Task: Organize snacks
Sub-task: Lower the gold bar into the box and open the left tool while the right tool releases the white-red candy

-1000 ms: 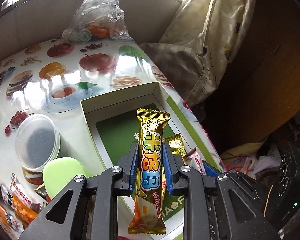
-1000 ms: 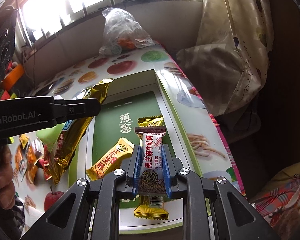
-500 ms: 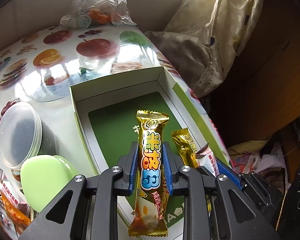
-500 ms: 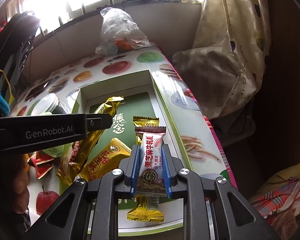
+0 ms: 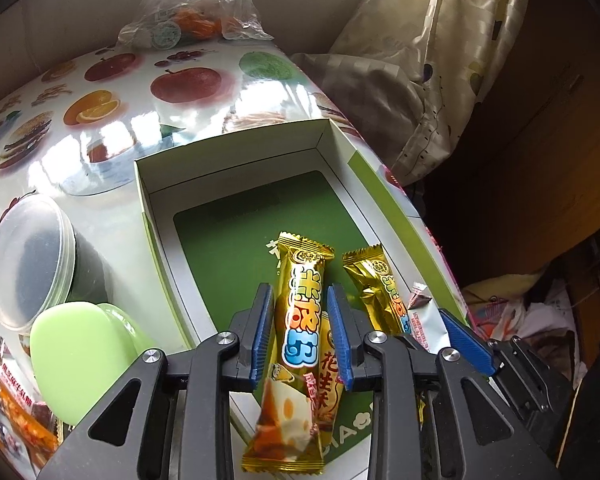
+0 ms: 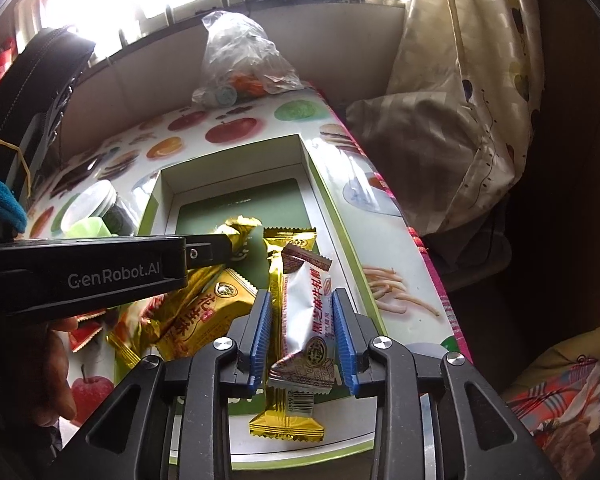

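At lower centre, the right gripper [image 6: 300, 336] is opening, its jaws now clear of the white candy [image 6: 306, 320] it clamped a second ago, dropping it into the green box [image 6: 324, 200]; the left gripper [image 5: 300, 332] is opening too around its gold bar [image 5: 300, 320], so both snacks look delivered.

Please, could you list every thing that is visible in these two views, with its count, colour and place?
Table: one, fruit print.
Box: one, white with green floor, on the table.
Gold bar: one, between the left gripper's pads.
White candy: one, between the right gripper's pads.
Gold candies: two, lying in the box.
Plastic bag: one, clear, table's far end.
Jar: one, clear lid, left of the box.
Green container: one, pale green, beside the jar.
Curtain: one, cream, right of the table.
Left gripper: one, black with blue pads, jaws opening.
Right gripper: one, same colours, jaws opening.
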A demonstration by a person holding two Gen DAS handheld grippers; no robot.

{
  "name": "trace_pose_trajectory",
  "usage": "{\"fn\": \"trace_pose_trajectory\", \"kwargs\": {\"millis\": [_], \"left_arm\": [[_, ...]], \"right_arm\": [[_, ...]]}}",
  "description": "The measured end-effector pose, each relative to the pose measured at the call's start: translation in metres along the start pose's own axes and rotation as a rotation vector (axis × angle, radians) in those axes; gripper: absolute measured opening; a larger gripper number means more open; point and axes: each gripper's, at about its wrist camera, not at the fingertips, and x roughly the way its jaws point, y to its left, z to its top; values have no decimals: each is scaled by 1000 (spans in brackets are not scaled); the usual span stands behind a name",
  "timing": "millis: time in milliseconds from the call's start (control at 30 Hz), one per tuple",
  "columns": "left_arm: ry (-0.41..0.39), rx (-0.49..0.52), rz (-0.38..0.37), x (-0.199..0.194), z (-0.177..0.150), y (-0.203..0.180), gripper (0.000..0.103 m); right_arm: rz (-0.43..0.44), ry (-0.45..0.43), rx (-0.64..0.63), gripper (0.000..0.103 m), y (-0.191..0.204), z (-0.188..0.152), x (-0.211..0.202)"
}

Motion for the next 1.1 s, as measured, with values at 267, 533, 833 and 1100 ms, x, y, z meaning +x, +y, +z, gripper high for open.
{"fn": "trace_pose_trajectory", "kwargs": {"millis": [267,533,833,1100], "left_arm": [[-12,7,-2,-7,-2,-1,35],[-42,22,-1,-22,-6,-3,41],[-105,59,6,-53,-13,-6,42],[-158,69,39,-81,-27,-1,42]], "right_arm": [[-10,1,-9,41,1,-2,-4],[-24,-9,-13,48,4,-4,-12],[-40,-33,-14,49,7,-5,-29],[-33,-56,-18,50,20,-7,-44]]}}
